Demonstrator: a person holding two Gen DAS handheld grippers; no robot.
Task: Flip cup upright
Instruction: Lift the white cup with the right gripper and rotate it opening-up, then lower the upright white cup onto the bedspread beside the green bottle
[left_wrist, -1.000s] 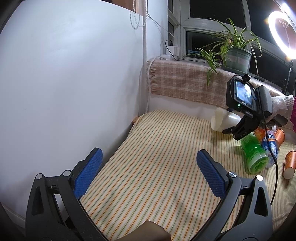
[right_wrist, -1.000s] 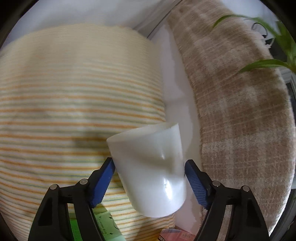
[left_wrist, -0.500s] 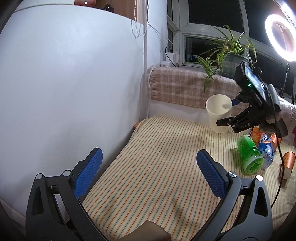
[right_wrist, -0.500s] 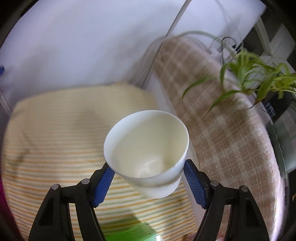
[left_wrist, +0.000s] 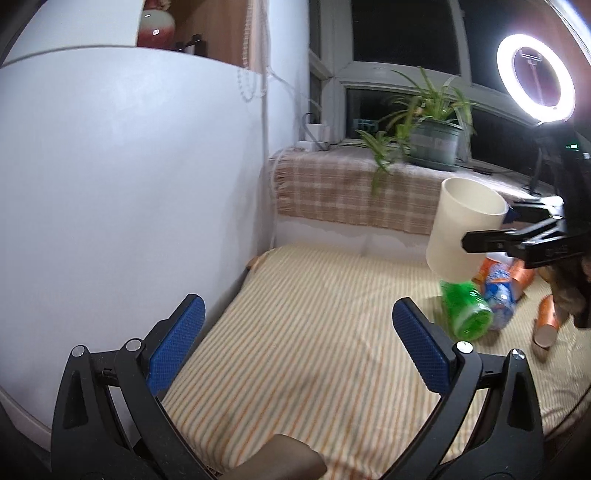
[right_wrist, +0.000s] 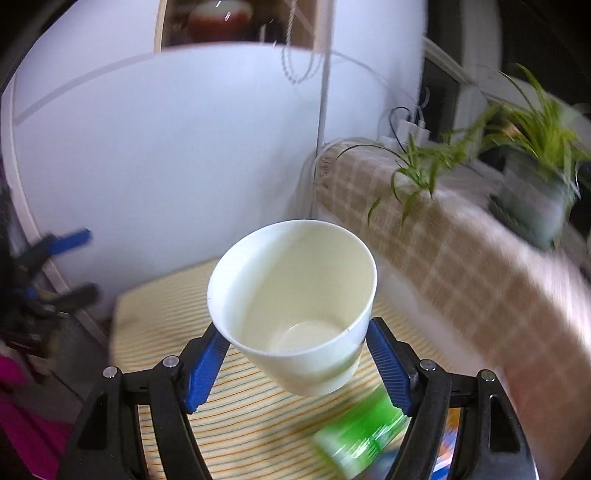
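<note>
White cup held up in the air

The right hand-held gripper (right_wrist: 295, 363) squeezes the white paper cup (right_wrist: 295, 306), mouth up, above the striped tabletop (left_wrist: 314, 350). Squeezing too hard could crush it. The left hand-held gripper (left_wrist: 295, 336) is released.

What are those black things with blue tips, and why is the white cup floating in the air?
No robot here: a person holds a pair of tongs in each hand, and each pair carries a small camera looking along its two blue-tipped fingers. One picture is from the left tongs, which are open and hold nothing. The other is from the right tongs, which squeeze the white cup from both sides, so it is not floating. Its mouth points up and it is lifted above the striped cloth. A green bottle and a blue bottle lie on that cloth, with orange cups beside them. A potted plant stands on the sill behind.
</note>
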